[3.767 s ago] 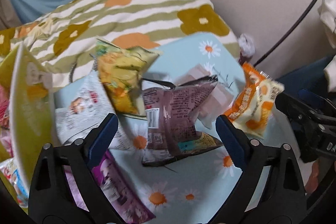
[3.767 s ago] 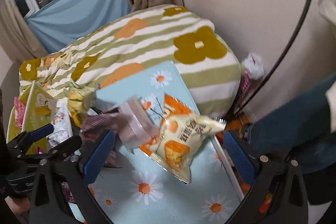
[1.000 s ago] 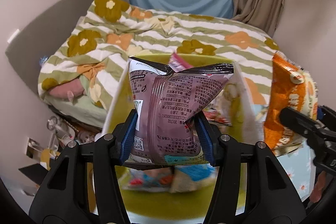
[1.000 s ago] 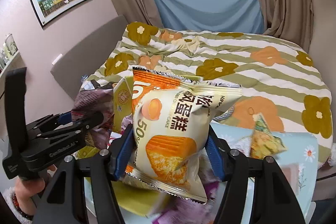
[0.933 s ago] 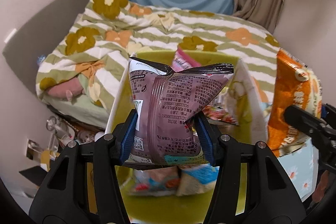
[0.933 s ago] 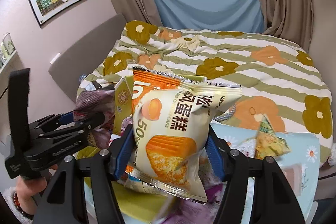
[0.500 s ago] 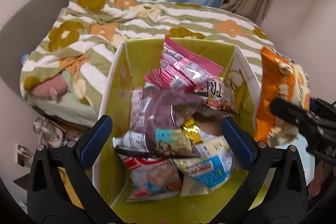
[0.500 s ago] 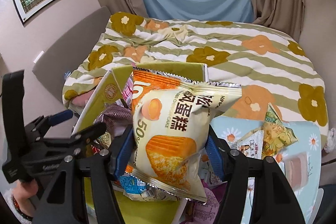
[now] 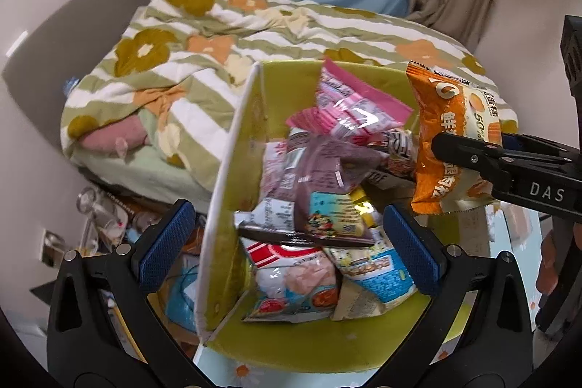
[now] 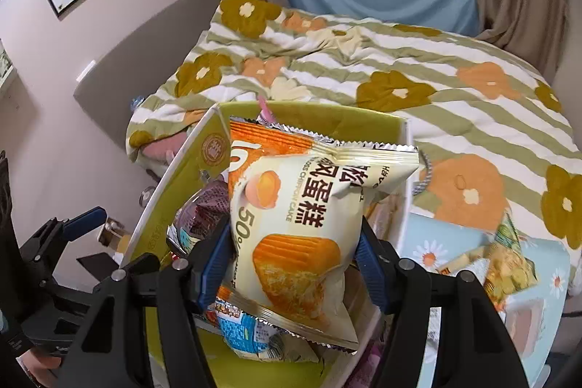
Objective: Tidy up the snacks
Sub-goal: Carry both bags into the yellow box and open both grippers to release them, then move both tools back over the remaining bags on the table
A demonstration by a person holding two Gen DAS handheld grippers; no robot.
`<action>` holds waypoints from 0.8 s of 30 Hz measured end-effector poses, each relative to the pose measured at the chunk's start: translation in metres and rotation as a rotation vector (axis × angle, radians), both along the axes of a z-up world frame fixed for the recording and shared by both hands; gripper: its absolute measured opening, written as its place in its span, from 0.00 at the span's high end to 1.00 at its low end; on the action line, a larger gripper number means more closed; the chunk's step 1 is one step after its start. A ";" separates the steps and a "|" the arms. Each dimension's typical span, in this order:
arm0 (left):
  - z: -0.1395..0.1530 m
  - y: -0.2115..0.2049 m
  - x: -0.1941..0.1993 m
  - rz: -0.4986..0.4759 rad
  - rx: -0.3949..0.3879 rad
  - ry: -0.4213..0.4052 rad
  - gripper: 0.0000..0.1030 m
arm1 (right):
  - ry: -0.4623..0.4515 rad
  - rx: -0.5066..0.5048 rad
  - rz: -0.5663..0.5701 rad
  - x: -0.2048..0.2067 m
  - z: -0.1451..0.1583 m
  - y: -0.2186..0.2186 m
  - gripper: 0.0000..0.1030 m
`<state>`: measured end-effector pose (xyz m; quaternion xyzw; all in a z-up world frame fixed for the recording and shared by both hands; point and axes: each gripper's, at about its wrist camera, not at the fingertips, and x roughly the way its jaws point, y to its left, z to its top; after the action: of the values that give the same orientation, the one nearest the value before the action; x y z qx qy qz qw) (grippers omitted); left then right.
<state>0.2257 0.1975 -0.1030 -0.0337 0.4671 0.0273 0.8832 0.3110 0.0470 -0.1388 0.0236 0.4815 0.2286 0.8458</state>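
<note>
**Snack box, two grippers over it**

Item: orange-and-cream cake packet (image 10: 294, 224), pinched at its lower sides by my right gripper (image 10: 293, 270), upright above the yellow-green box (image 9: 232, 148). Item: purple packet (image 9: 320, 170), lying loose on top of the heap inside that box, beside a pink packet (image 9: 345, 111). My left gripper (image 9: 287, 242) has just sprung apart; its jaws stand wide over the box with nothing pressed between them. Surround: floral striped bedding (image 10: 363, 60) behind; daisy-print cloth (image 10: 436, 242) to the right.
</note>
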 end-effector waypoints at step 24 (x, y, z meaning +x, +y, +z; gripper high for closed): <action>0.027 -0.008 -0.030 0.004 -0.010 -0.045 0.00 | -0.091 0.070 -0.067 -0.027 0.026 -0.026 0.00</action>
<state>0.1958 0.1898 -0.0759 -0.0395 0.4472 0.0263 0.8932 0.2841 0.0209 -0.1131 0.0589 0.4332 0.2175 0.8727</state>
